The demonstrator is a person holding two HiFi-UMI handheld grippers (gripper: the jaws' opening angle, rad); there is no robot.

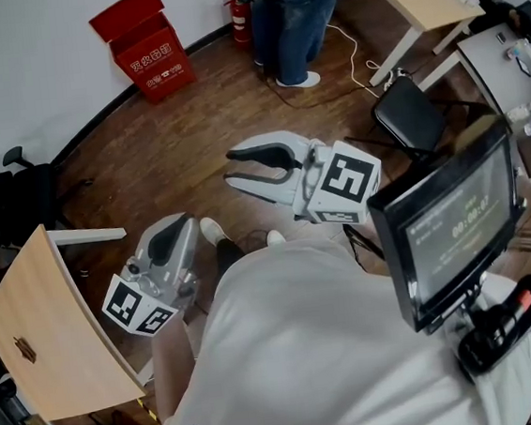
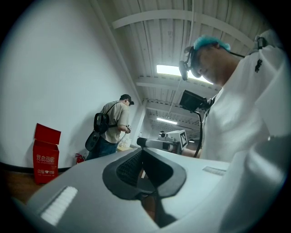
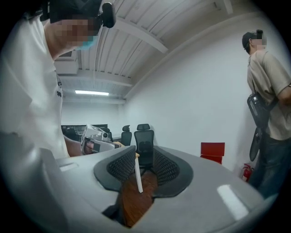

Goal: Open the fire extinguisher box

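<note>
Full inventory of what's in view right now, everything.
fire extinguisher box: 1, red, lid up, against the far wall
fire extinguisher: 1, red, on the floor right of the box
bystander: 1, blue jeans, next to the extinguisher
tables: 2, light wood, near left and far right
office chairs: 2, black, by the wall
screen: 1, black, on the wearer's rig, right
left gripper: 1, white, jaws together, empty
right gripper: 1, white, jaws apart, empty

Floor (image 1: 173,141) of dark, slightly glossy wood; red box (image 1: 148,51) matt, possibly cardboard; right gripper (image 3: 143,164) smooth grey plastic.
</note>
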